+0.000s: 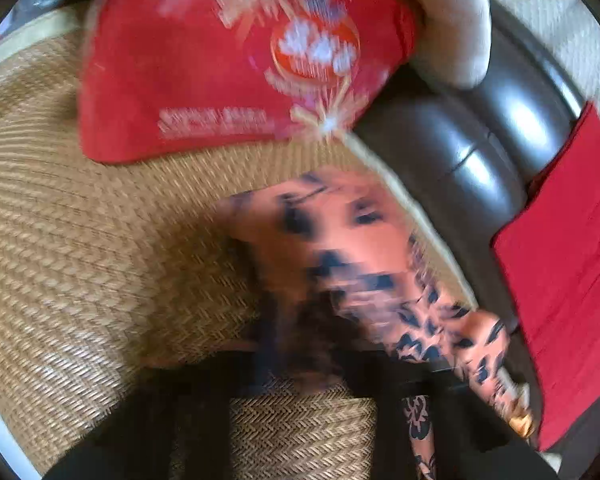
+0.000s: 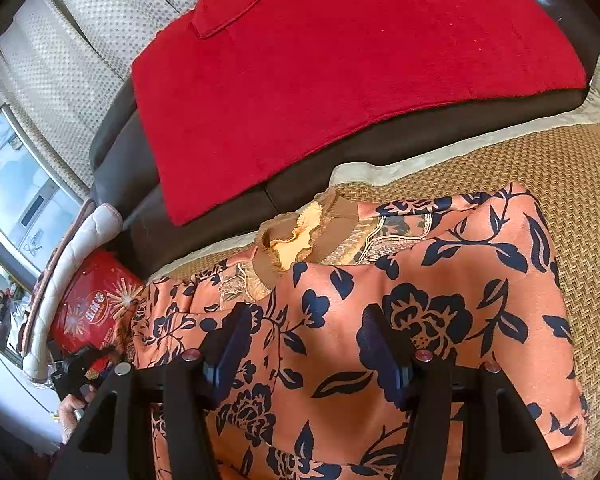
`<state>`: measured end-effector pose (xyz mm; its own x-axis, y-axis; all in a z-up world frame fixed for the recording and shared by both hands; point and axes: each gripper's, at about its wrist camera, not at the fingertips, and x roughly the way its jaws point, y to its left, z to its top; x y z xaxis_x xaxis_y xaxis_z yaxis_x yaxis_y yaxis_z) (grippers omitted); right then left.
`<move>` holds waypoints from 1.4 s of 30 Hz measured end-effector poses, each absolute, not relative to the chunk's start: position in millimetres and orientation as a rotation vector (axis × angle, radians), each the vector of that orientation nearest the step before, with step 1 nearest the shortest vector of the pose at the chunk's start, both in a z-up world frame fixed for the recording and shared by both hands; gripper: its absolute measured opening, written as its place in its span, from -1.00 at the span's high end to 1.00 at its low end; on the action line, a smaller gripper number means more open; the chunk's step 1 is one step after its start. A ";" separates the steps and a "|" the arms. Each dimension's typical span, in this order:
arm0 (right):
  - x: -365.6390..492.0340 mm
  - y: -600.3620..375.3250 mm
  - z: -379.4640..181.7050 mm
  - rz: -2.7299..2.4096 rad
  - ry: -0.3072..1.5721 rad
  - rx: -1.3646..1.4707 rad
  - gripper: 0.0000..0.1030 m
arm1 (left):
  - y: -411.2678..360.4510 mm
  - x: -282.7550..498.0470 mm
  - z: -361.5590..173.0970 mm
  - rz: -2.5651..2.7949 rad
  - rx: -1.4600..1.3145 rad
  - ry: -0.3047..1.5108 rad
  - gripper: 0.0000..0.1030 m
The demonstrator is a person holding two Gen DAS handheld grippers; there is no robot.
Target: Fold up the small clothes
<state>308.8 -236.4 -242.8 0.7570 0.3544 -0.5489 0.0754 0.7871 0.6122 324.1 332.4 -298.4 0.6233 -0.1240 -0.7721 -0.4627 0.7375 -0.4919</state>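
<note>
An orange garment with dark blue flowers (image 2: 440, 280) lies spread on a woven mat (image 2: 560, 152), its frilled yellow collar (image 2: 296, 236) toward the sofa. My right gripper (image 2: 308, 344) hovers over the garment's middle, open, with flat cloth under the gap between its fingers. In the left wrist view the garment (image 1: 340, 232) is motion-blurred. My left gripper (image 1: 300, 320) is a dark smear there, its tips together on a bunched fold of the cloth. A sharper strip of the garment (image 1: 440, 340) trails to the right.
A red printed bag (image 1: 204, 80) rests on the mat (image 1: 80, 240) beyond the garment. A dark leather sofa (image 1: 460, 140) carries a red towel (image 2: 340, 80). A hand (image 2: 70, 406) shows at the lower left, and a window (image 2: 16, 184) is on the left.
</note>
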 end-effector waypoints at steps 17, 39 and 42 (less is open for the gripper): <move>305.2 -235.2 -240.2 0.178 0.708 0.646 -0.21 | 212.8 327.1 -218.2 -0.117 -0.583 0.760 0.96; 304.3 -239.2 -241.9 0.173 0.705 0.657 -0.21 | 200.6 354.3 -235.0 -0.102 -0.581 0.748 0.96; 301.0 -243.5 -239.1 0.164 0.688 0.661 -0.21 | 160.5 343.8 -204.5 -0.229 -0.515 0.716 0.96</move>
